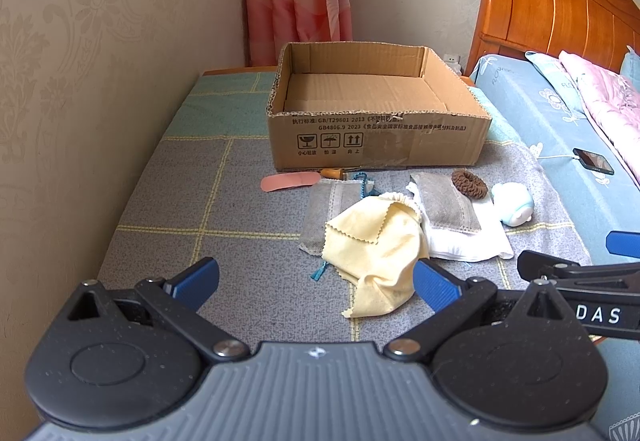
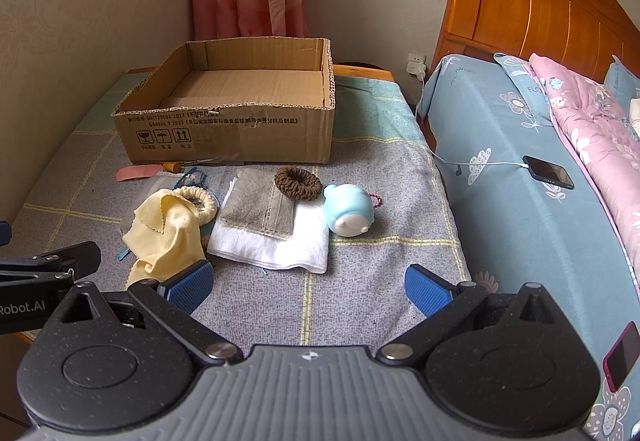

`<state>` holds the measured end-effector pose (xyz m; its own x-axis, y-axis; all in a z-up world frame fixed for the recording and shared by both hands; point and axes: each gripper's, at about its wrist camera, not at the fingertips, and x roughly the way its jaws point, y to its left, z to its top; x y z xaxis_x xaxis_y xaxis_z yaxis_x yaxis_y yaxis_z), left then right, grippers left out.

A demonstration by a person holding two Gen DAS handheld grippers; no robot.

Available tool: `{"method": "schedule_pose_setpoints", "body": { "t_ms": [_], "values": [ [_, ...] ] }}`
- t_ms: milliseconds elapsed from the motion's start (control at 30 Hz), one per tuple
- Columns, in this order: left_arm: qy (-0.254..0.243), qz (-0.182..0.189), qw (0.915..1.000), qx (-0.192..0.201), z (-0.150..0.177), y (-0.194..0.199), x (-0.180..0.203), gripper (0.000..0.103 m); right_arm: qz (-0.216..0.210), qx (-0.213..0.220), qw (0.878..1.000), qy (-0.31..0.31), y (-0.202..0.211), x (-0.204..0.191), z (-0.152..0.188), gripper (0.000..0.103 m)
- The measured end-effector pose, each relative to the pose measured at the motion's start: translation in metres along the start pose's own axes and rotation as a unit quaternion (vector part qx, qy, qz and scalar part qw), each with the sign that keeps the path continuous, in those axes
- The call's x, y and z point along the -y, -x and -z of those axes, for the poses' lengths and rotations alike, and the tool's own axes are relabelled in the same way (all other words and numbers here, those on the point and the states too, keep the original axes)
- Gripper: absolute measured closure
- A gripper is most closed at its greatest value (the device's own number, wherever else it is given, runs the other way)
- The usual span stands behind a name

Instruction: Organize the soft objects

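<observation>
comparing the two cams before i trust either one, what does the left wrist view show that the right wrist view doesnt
Only the left wrist view: the whole grey pouch under the yellow cloth, and a teal tassel.

Only the right wrist view: the cream scrunchie as a ring, a wall plug, and a red phone at the bed edge.

Both: empty cardboard box, brown scrunchie, blue toy, white towel, black phone.

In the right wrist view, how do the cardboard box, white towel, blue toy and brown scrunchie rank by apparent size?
1. cardboard box
2. white towel
3. and 4. blue toy and brown scrunchie: they look about alike, so I do not rank them.
</observation>
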<state>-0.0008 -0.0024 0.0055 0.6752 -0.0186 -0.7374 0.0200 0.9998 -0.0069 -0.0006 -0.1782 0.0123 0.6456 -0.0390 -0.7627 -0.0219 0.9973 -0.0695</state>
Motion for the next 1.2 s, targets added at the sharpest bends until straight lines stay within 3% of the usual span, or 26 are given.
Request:
{"method": "schedule_pose_setpoints", "body": {
  "t_ms": [867,1200],
  "values": [
    [-0.002,0.003,1.0000,0.005,-0.0013,0.0041,0.0004,0.001,0.004,0.004,1.000,0.002,0.0009,-0.0002,-0.0014,0.000],
    [-0.033,0.019,0.9990,0.023,-0.0011,0.0043,0.0023,0.001,0.002,0.013,1.000,0.010,0.0004,0.0004,-0.0015,0.000]
  ]
}}
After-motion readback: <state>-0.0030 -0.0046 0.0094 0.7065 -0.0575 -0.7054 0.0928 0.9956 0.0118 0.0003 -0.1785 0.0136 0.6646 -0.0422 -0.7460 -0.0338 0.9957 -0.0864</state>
